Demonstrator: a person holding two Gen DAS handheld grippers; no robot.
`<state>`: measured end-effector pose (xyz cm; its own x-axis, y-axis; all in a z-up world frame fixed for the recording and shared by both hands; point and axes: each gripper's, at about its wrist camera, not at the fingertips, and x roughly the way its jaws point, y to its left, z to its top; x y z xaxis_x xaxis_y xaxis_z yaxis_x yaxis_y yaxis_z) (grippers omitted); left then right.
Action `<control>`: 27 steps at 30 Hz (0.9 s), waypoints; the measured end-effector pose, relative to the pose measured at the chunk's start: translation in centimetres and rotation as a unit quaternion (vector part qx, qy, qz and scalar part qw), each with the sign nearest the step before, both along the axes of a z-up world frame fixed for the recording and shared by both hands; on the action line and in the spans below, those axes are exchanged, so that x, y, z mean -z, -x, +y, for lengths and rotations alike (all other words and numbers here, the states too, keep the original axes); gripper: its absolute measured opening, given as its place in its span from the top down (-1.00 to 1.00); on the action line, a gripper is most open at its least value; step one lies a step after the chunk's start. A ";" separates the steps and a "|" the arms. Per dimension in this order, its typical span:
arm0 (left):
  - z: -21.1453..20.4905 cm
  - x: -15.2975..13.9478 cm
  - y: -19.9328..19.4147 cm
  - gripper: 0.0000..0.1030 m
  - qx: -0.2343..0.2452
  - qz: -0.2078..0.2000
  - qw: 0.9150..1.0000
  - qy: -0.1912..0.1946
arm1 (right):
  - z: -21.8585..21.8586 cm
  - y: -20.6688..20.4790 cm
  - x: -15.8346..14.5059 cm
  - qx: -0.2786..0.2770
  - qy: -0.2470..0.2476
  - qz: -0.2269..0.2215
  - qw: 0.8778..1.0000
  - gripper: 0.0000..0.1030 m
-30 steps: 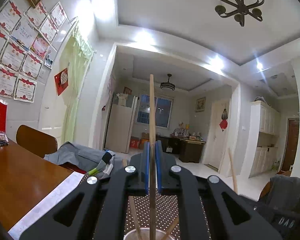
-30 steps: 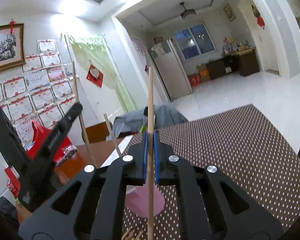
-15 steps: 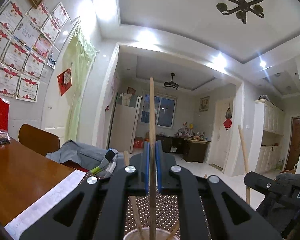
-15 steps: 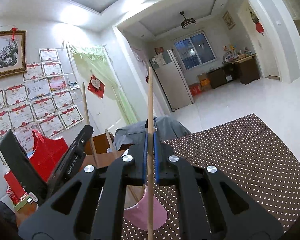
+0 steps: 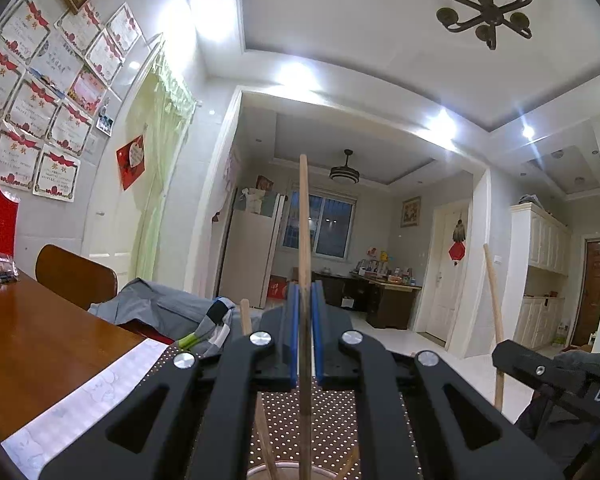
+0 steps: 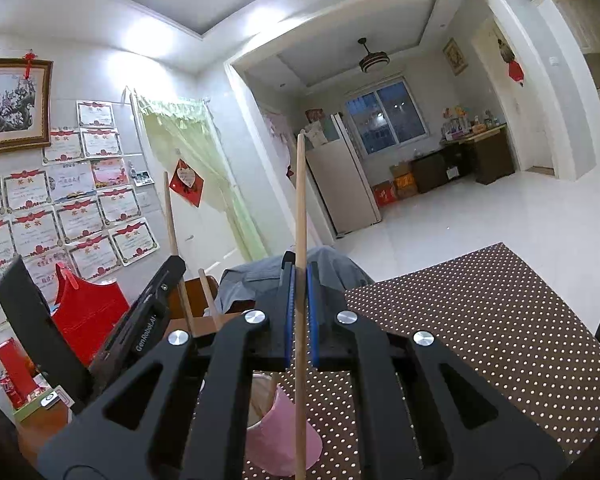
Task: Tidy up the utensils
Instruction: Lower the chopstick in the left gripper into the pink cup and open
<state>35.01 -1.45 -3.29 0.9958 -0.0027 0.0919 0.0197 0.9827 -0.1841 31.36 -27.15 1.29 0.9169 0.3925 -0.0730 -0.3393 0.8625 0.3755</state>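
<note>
Left gripper (image 5: 305,330): jaws closed on a wooden chopstick (image 5: 303,232), blue pads pressing it from both sides. Stick stands upright, its top at 12 o'clock above the jaws, its lower end running down toward the rim of a cup (image 5: 278,473) at 6 o'clock. Two more sticks lean in that cup, one rising at about 11 o'clock of the jaws (image 5: 245,318); the other shows only as a short piece low down.

Right gripper (image 6: 298,304): jaws likewise clamped on a second chopstick (image 6: 300,208), upright, tip at 12 o'clock. Its lower part passes in front of a pink cup (image 6: 278,436) at about 7 o'clock below the jaws; whether the end is inside the cup or beside it I cannot tell.

Each gripper shows in the other's view. From the left wrist, the right gripper sits at 4 o'clock with its stick standing up from it. From the right wrist, the left gripper is at 9 o'clock, its stick upright above it, a shorter stick (image 6: 209,298) just beside.

Outward: both cups stand on a brown mat with white dots (image 6: 500,320), laid over the wooden desk (image 5: 40,344). A grey garment (image 5: 160,308) is heaped at the desk's far edge, near a wooden chair back (image 5: 74,276). A red bag (image 6: 88,316) sits at 9 o'clock in the right wrist view. Framed certificates (image 6: 80,216) cover the wall behind.
</note>
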 end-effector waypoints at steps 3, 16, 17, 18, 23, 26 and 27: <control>-0.2 -0.1 -0.5 0.88 -0.004 0.001 1.000 0.000 | 0.0 -0.1 0.3 0.002 0.000 0.002 1.000 0.88; -0.6 1.3 -1.1 0.88 -0.004 0.016 1.000 -0.011 | 0.3 -0.6 0.6 0.005 0.003 0.012 1.000 0.88; -0.6 1.5 -1.1 0.88 -0.002 0.018 1.000 -0.012 | 0.4 -0.6 0.6 0.005 0.005 0.012 1.000 0.88; -0.6 1.7 -1.1 0.88 0.000 0.020 1.000 -0.013 | 0.3 -0.6 0.7 0.003 0.005 0.013 1.000 0.88; -0.7 2.7 -1.0 0.88 0.009 0.043 0.999 -0.013 | 0.4 -0.8 0.8 0.003 0.006 0.017 1.000 0.88; -1.0 3.0 -0.4 0.88 0.015 0.050 0.998 -0.018 | 0.4 -0.9 0.8 0.001 0.006 0.018 1.000 0.88; -1.1 3.0 -0.3 0.88 0.017 0.052 0.998 -0.021 | 0.4 -0.9 0.8 0.000 0.006 0.019 1.000 0.88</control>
<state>35.31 -2.53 -6.28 0.9992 -0.0380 -0.0139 0.0356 0.9887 -0.1457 32.25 -26.75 0.51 0.9136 0.3907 -0.1125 -0.3242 0.8670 0.3785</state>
